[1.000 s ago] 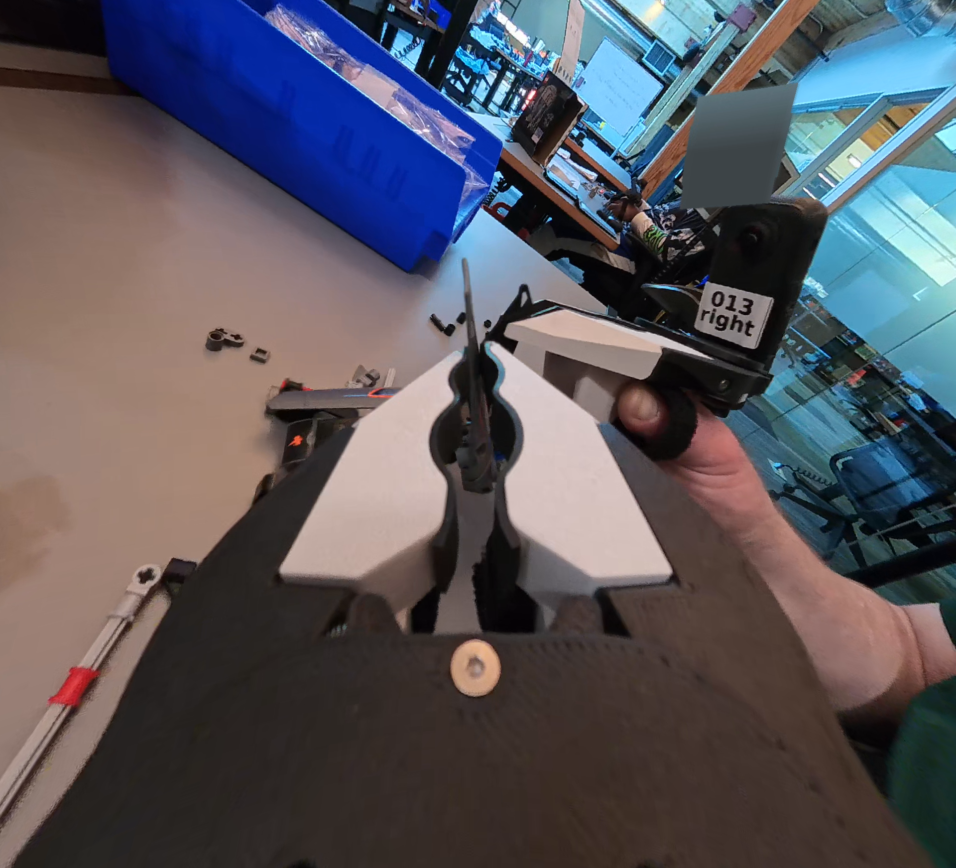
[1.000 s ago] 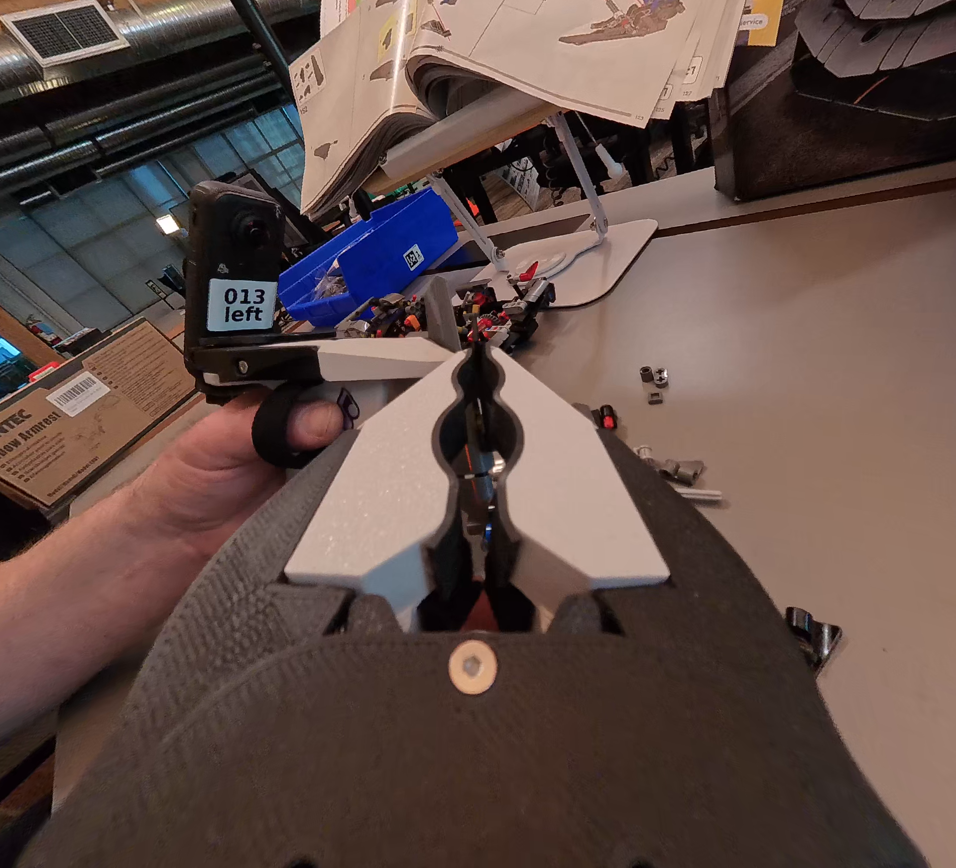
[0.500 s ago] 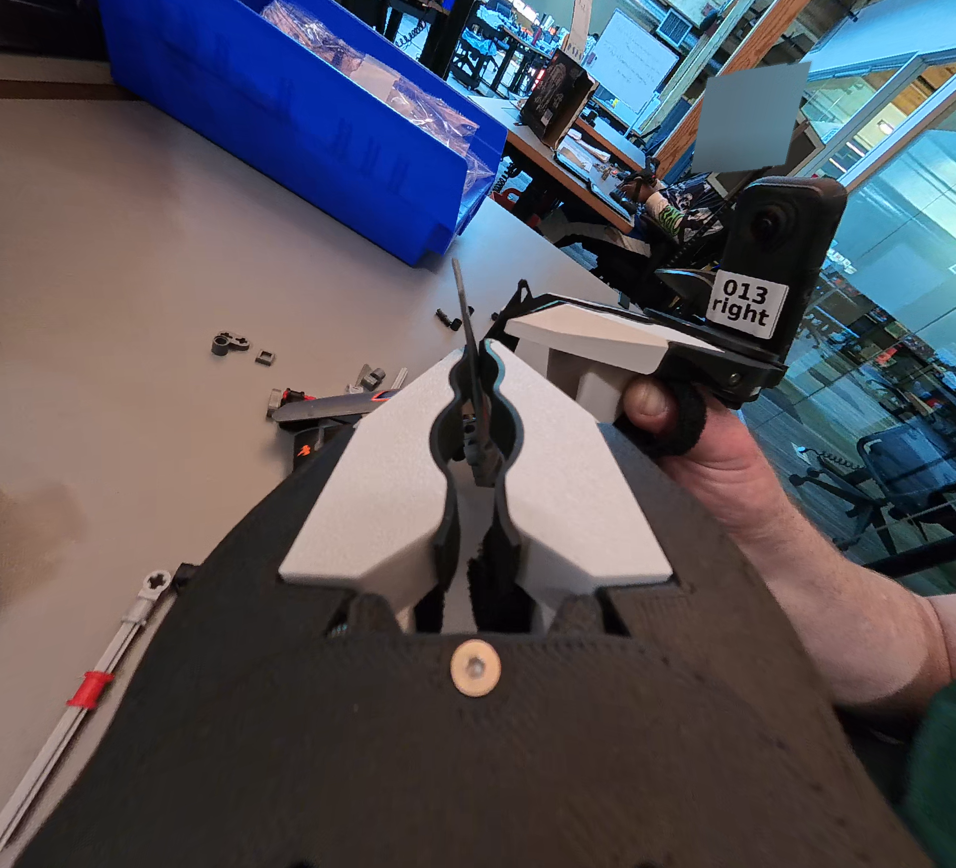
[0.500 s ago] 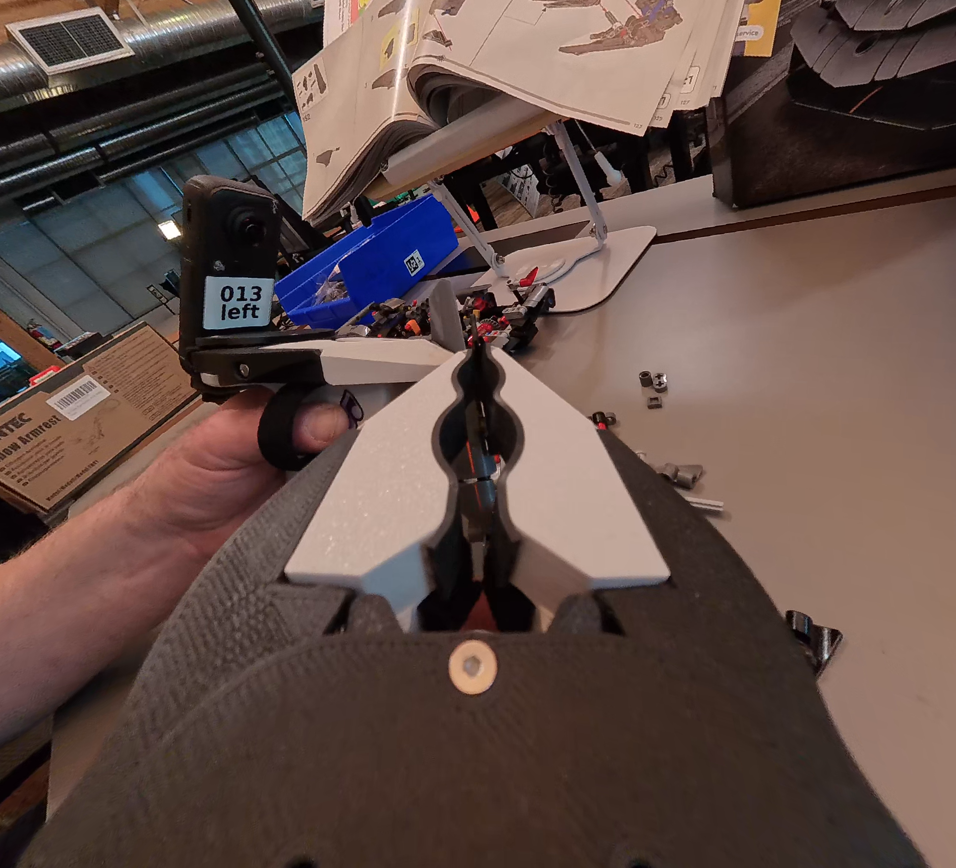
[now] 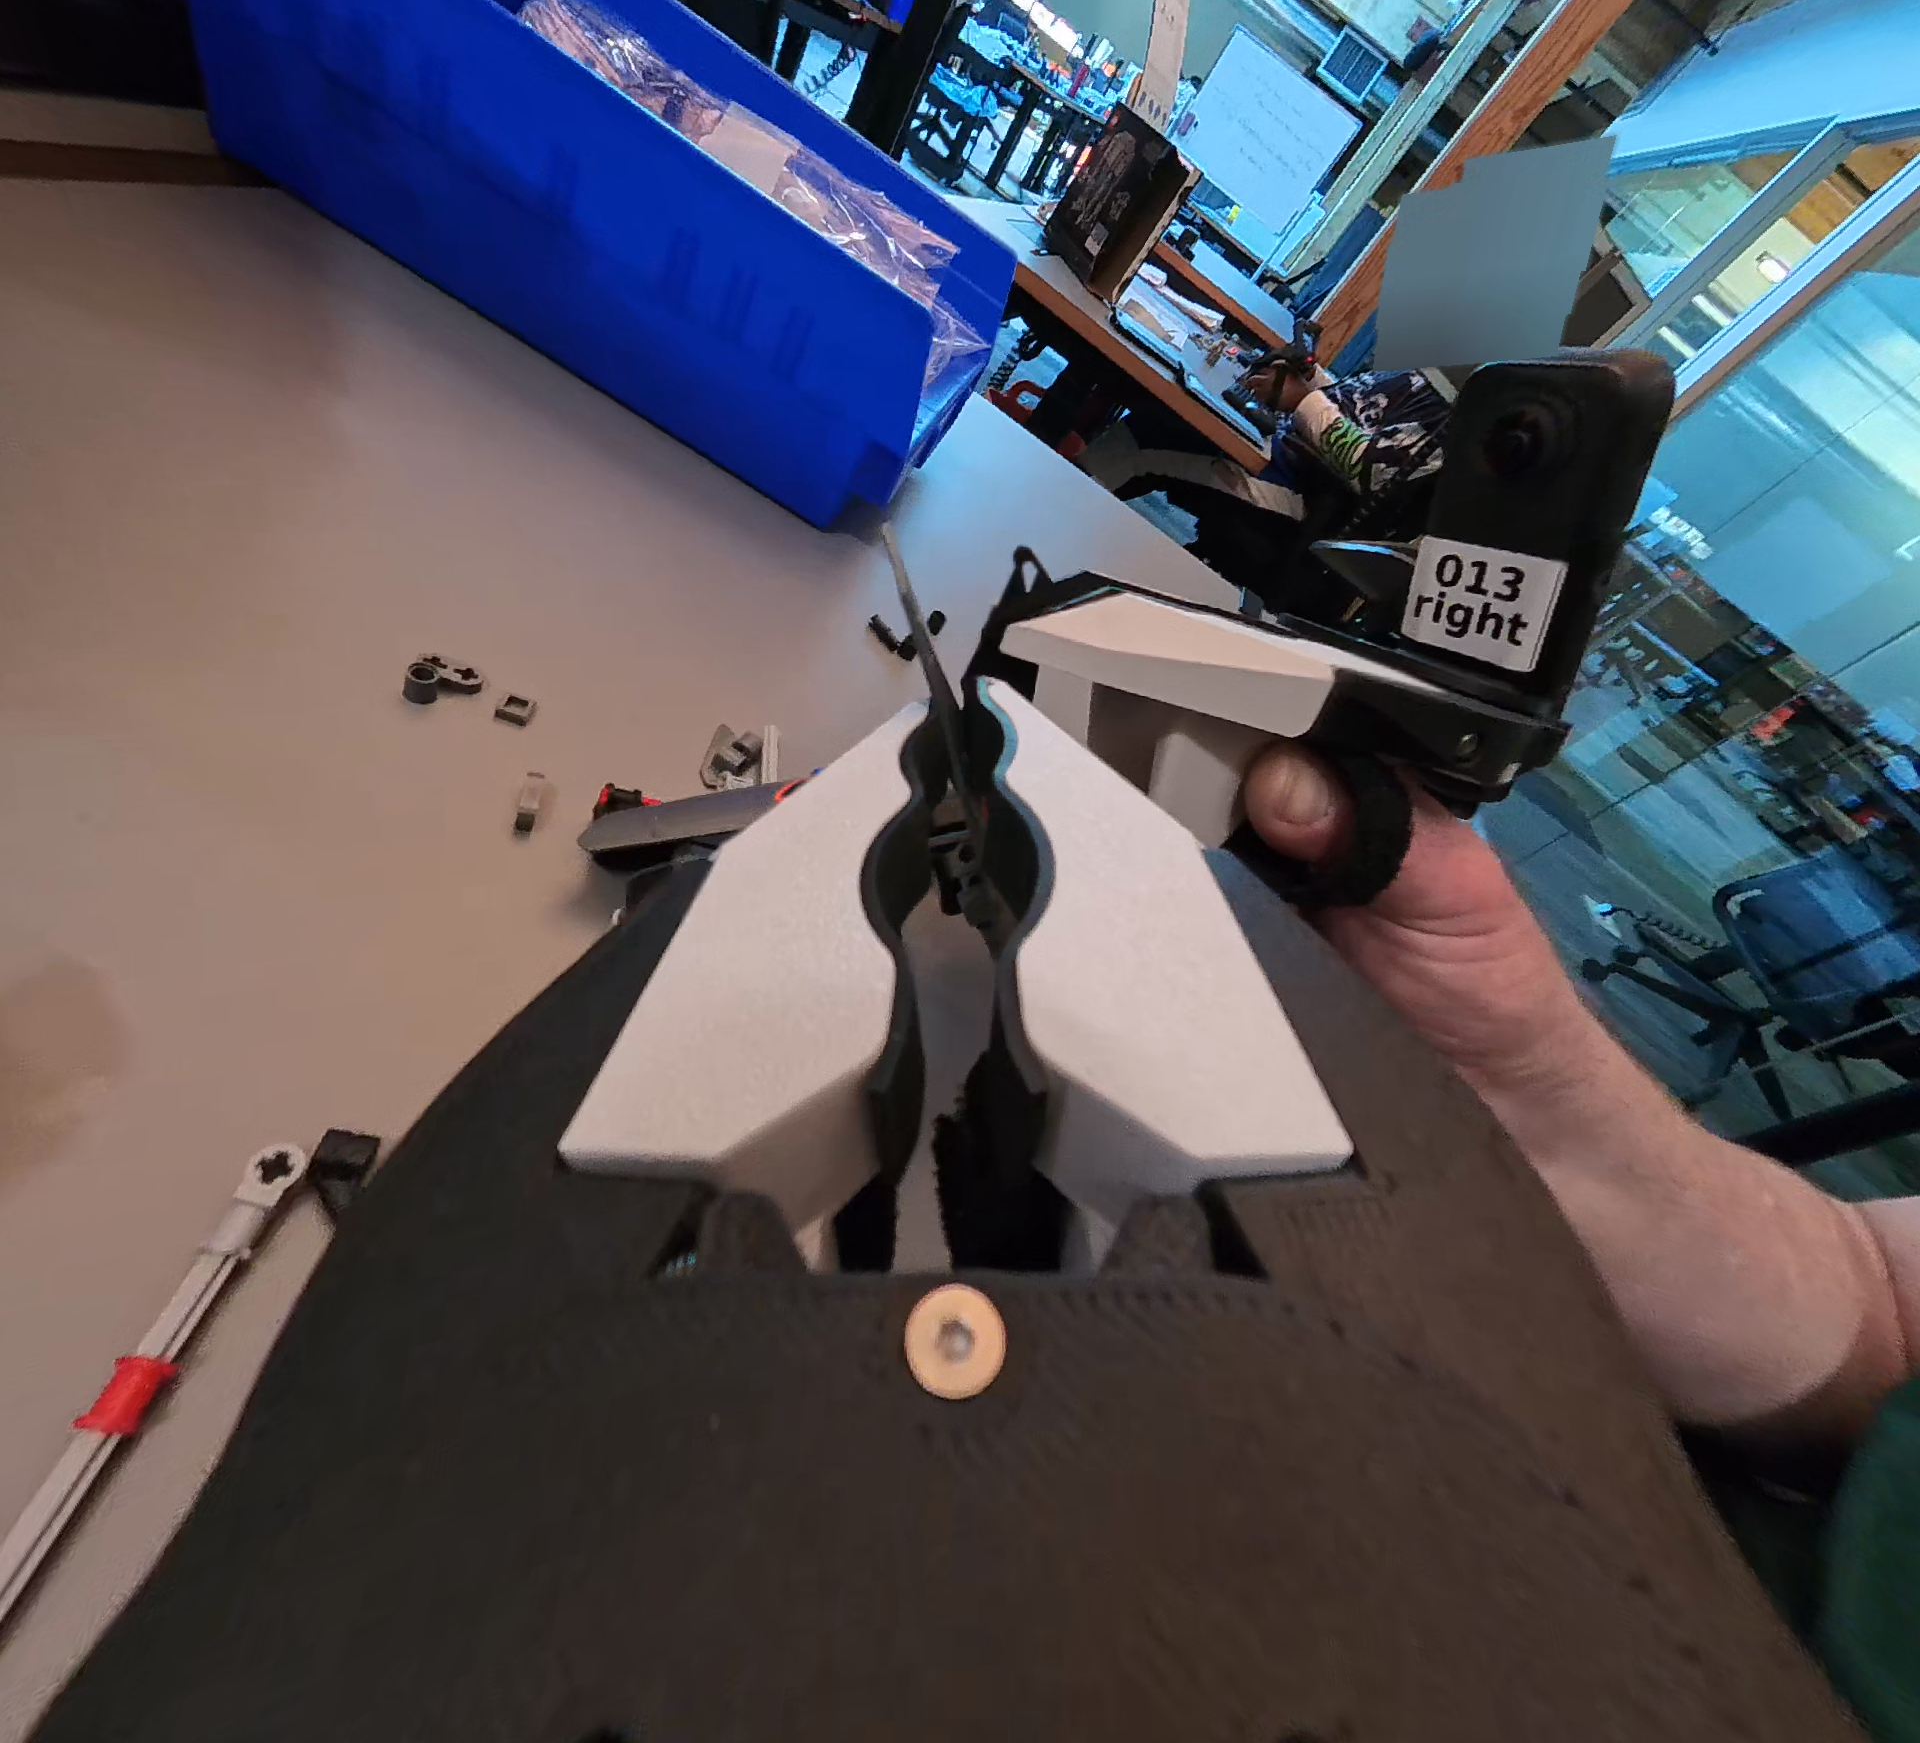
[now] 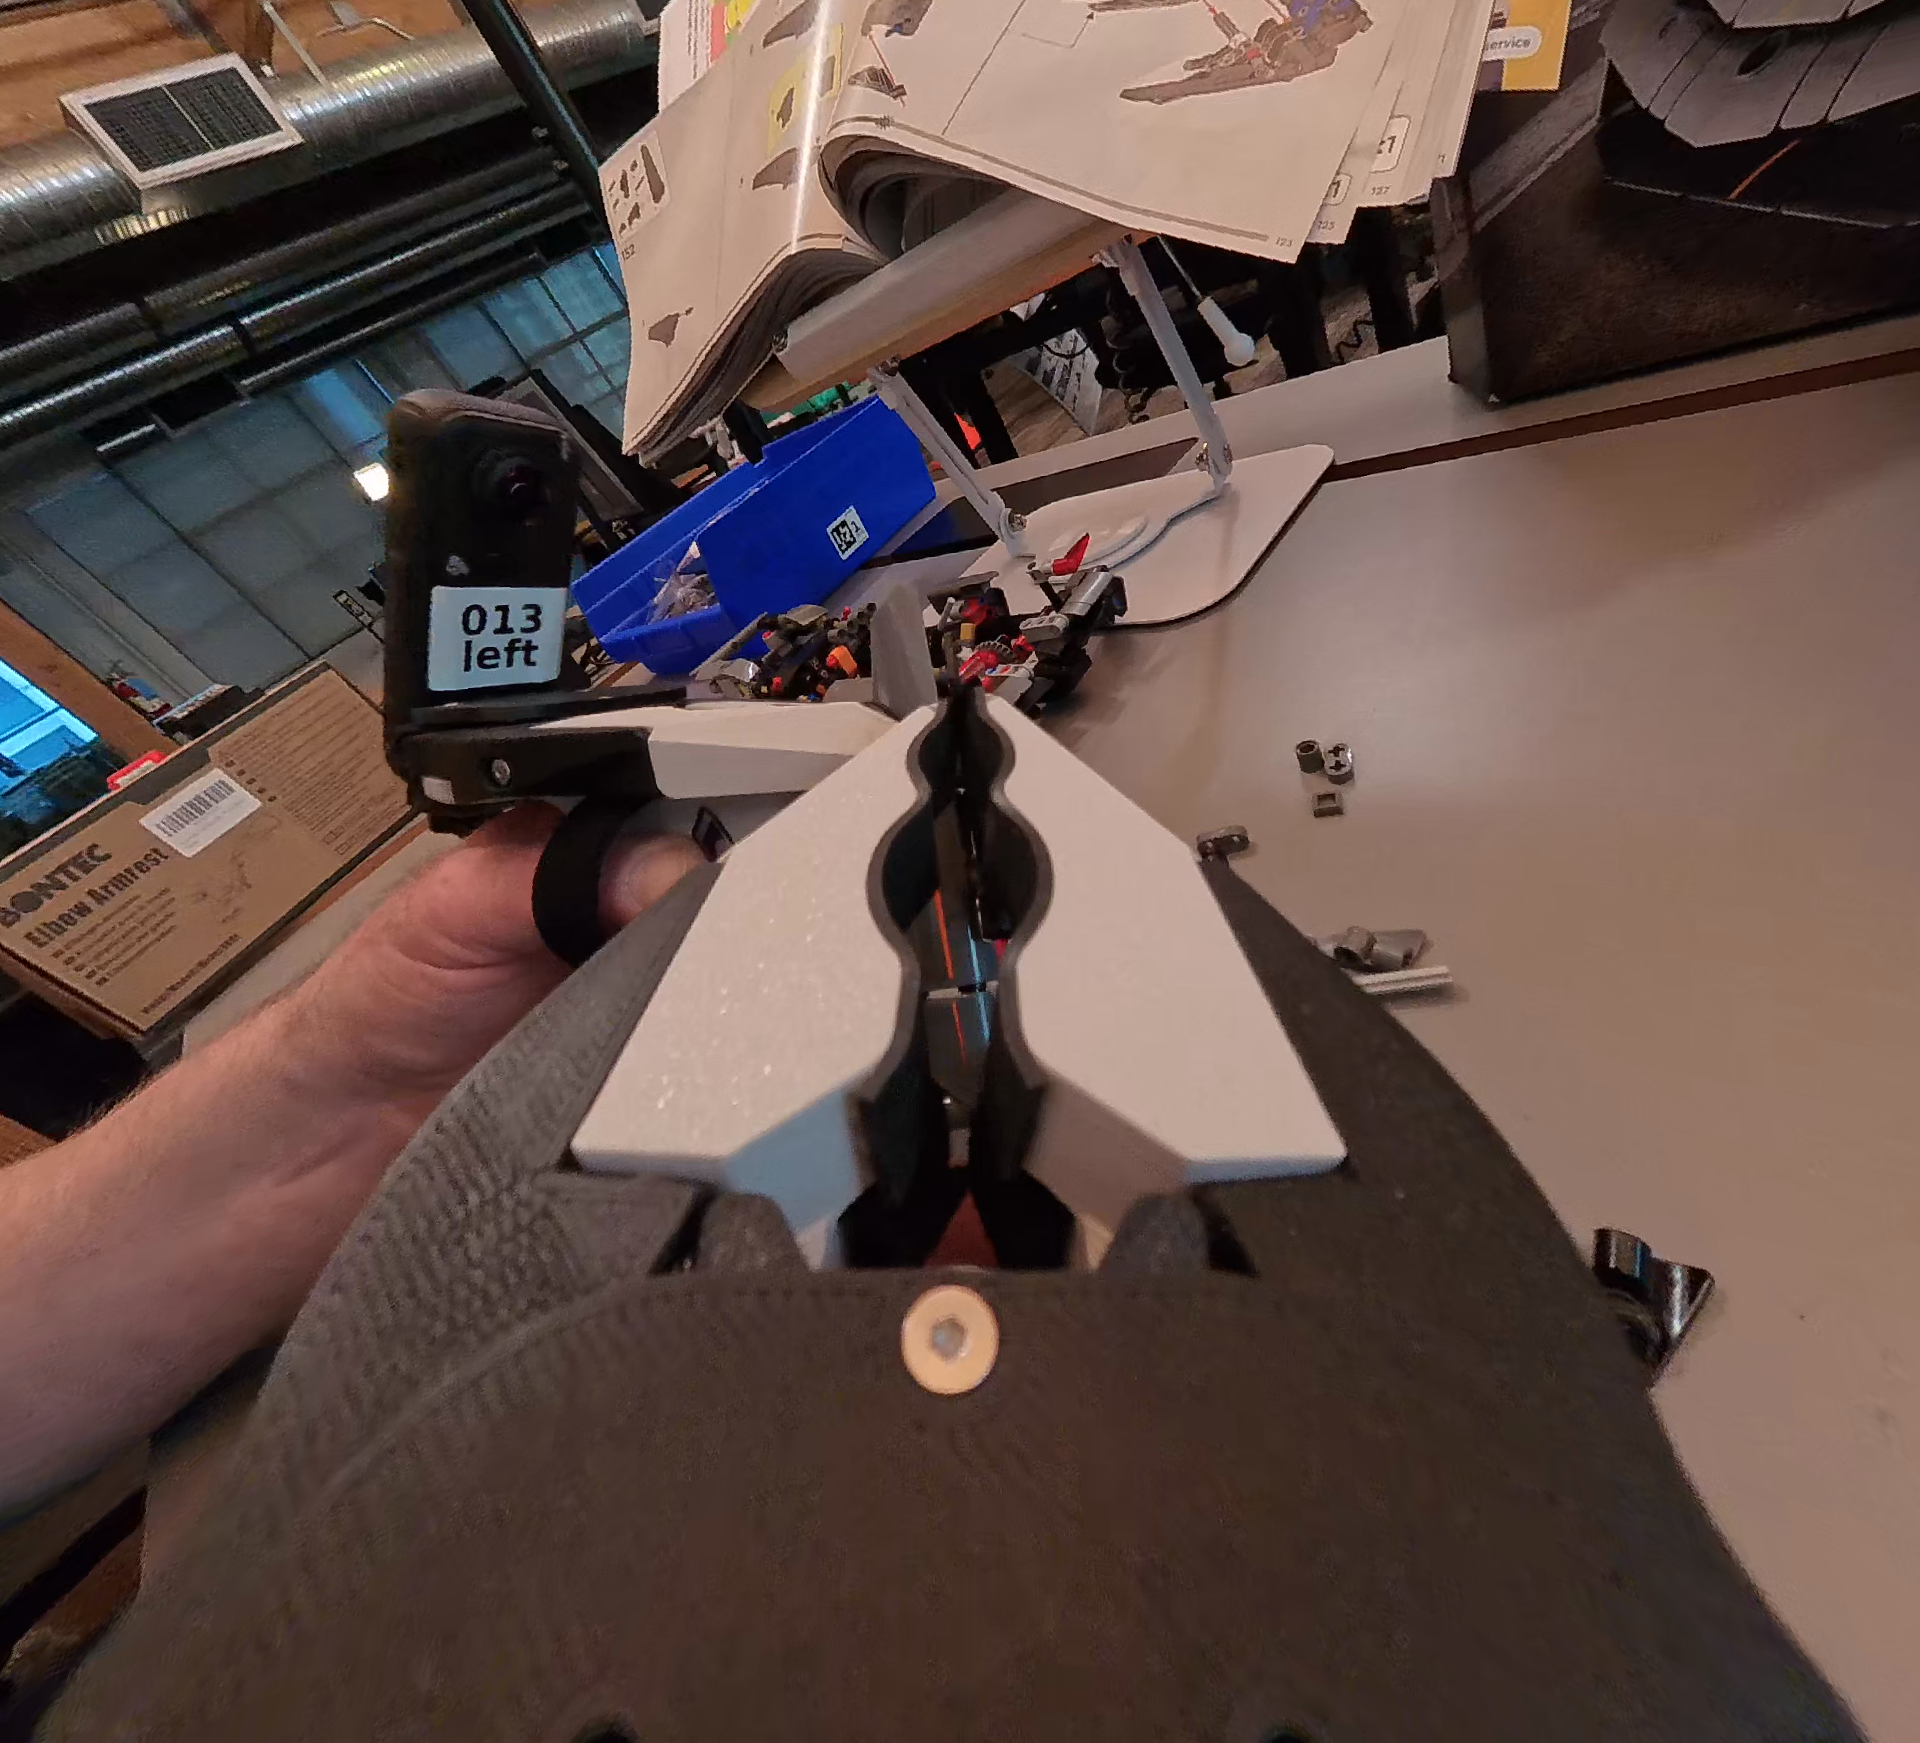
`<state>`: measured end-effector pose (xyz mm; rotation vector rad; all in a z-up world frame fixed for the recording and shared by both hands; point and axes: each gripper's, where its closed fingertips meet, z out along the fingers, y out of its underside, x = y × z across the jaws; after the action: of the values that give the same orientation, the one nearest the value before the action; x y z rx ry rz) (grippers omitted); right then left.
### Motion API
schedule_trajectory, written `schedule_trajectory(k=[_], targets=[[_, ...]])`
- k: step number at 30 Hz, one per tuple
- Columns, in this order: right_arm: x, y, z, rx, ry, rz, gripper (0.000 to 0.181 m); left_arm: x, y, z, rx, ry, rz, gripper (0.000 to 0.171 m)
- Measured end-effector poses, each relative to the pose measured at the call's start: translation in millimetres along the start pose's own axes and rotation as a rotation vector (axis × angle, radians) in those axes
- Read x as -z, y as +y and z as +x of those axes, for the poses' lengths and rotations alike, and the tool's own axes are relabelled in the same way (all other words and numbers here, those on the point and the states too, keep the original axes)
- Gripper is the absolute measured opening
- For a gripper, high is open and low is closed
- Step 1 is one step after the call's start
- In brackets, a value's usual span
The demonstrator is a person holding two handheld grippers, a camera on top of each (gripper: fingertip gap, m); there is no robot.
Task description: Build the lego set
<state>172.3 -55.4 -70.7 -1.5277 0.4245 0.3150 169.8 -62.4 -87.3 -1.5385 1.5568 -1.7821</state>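
My left gripper (image 5: pixel 956 717) is shut on a thin black lego panel (image 5: pixel 920 628) that sticks up edge-on past its tips. My right gripper (image 6: pixel 961 706) is shut on a dark lego assembly with an orange stripe (image 6: pixel 951 955), seen between its jaws. The two grippers meet tip to tip above the table; the right one shows in the left wrist view (image 5: pixel 1049 644), the left one in the right wrist view (image 6: pixel 790 737). A larger partly built lego model (image 6: pixel 935 633) lies behind on the table. A dark wing-like piece (image 5: pixel 675 820) lies under the left gripper.
Loose small grey and black pieces (image 5: pixel 442 677) (image 6: pixel 1325 758) lie on the grey table (image 5: pixel 260 550). A grey axle with a red bush (image 5: pixel 135 1381) lies at the left. A blue bin with bags (image 5: pixel 520 166) stands behind. An open instruction book on a stand (image 6: pixel 1039 62) and a dark box (image 6: pixel 1714 135) stand behind. Only a small space, under 4 cm, lies between the two pairs of fingers.
The black panel in my left gripper has tilted to the left. Both grippers have shifted slightly while staying tip to tip; both stay shut.
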Motion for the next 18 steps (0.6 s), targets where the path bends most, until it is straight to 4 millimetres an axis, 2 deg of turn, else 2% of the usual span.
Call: schedule_trajectory(k=[18], targets=[[1.1, 15.5, -2.4, -0.041, -0.082, -0.092, 0.001, 3.2, 4.0, -6.2, 0.071, 0.043, 0.002, 0.0]])
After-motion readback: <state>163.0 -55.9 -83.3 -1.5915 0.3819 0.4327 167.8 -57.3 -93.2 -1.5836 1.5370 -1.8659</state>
